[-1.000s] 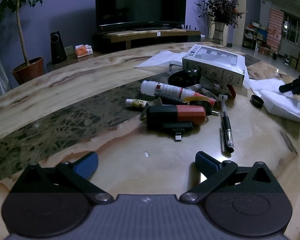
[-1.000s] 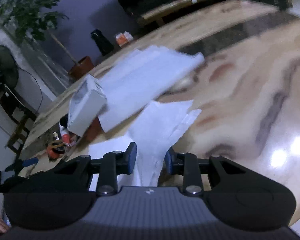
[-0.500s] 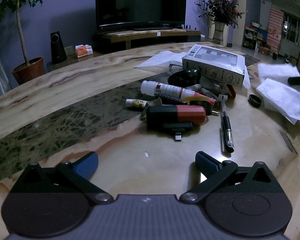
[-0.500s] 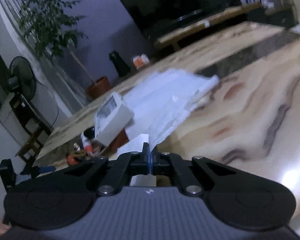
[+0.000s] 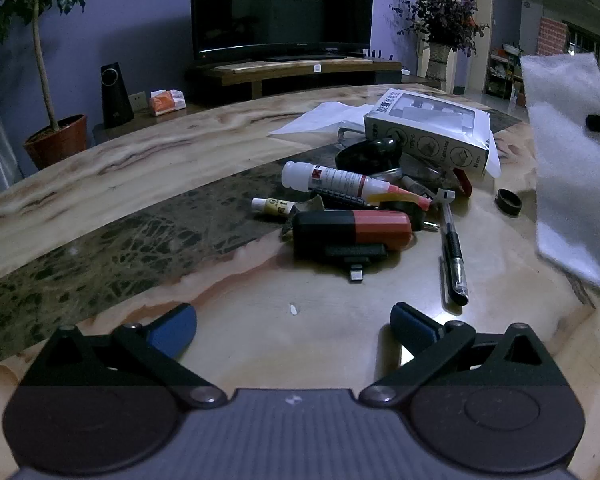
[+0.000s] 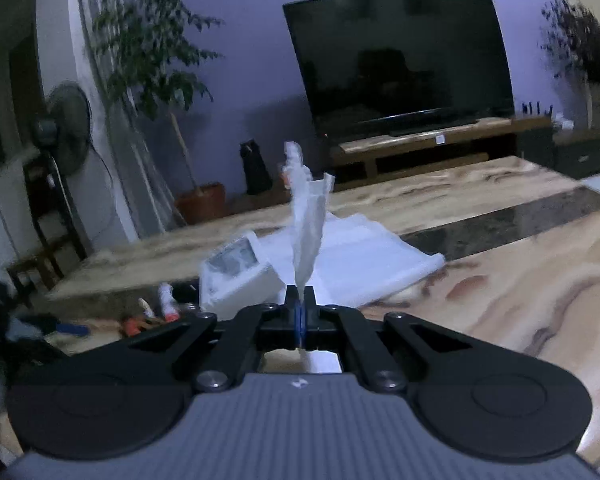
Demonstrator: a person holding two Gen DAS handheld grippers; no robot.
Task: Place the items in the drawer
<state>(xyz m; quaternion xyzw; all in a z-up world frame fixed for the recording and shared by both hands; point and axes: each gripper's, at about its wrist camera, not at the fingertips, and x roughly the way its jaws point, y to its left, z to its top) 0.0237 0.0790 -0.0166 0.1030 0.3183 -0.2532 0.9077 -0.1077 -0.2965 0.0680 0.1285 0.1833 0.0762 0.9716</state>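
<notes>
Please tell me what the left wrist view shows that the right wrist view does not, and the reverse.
Only the left wrist view: the open left gripper, a pen, a black ring and a red-and-black case.

Only the right wrist view: the right gripper, its fingers shut on the white sheet, and a fan.

Both: the sheet, the white box, the table and the TV.
</notes>
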